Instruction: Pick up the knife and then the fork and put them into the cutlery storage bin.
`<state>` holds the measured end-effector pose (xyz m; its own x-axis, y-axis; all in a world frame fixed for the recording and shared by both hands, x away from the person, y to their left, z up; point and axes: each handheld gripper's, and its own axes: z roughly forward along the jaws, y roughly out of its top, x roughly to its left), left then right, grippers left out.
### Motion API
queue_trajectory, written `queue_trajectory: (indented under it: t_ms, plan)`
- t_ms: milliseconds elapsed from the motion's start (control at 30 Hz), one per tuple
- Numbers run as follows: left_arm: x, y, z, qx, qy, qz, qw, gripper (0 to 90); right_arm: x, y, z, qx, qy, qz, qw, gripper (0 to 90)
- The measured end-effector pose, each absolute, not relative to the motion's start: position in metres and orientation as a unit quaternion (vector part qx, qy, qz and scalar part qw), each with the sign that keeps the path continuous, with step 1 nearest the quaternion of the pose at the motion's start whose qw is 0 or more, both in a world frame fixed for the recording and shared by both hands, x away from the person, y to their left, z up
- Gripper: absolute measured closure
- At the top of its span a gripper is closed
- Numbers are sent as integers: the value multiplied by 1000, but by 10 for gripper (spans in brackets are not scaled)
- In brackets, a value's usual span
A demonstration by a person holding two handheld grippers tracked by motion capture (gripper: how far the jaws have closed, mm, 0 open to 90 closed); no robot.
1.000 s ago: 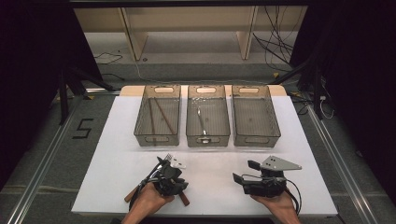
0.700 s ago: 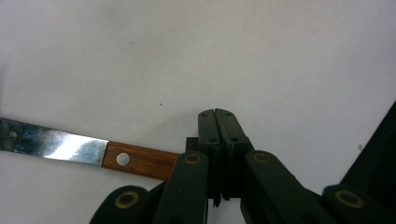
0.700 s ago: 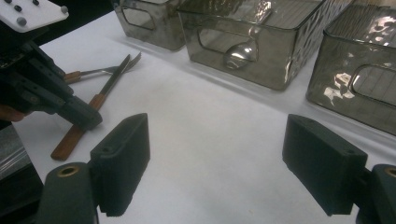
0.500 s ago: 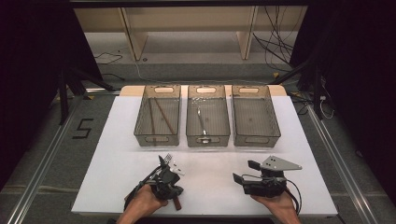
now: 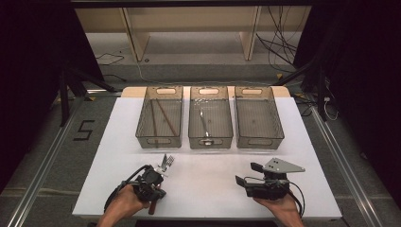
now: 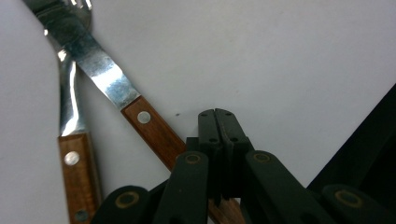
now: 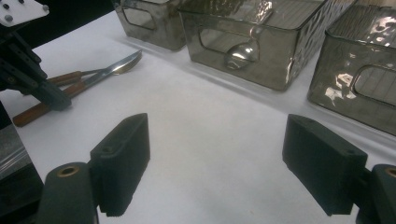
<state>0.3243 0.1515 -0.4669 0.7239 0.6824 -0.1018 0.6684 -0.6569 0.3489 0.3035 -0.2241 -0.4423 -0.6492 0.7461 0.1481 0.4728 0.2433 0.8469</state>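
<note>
- The left gripper (image 5: 158, 174) sits near the front left of the white table (image 5: 213, 189), its jaws pressed fully together with one wooden-handled fork (image 6: 140, 116) slanting just beside and under their tips; I cannot tell whether they pinch it.
- A second fork (image 6: 70, 140) lies crossing the first, tines toward the bins.
- The right gripper (image 7: 219, 158) hovers low over bare table, jaws wide apart, holding nothing.
- Three clear bins (image 5: 259, 113) stand in a row farther back.
</note>
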Motion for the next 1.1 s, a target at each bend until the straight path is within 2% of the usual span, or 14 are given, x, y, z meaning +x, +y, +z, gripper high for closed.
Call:
queue_trajectory:
  t_ms: [233,533,700,867,967,1100]
  plan:
    - [329,164,-466,908,384,26,164,887,303,-224,-442,393,775,473,144,240]
    - [330,169,-460,902,392,32,180,869,303,-224,-442,393,775,473,144,240]
    - [330,171,-449,894,408,33,184,715,304,-224,-443,393,776,473,144,240]
    - [331,170,-446,887,429,25,168,491,304,-224,-443,393,775,473,144,240]
    - [331,170,-448,885,437,23,160,417,303,-224,-442,393,775,473,143,240]
    - [332,169,-451,883,445,21,150,366,303,-224,-442,392,775,474,144,238]
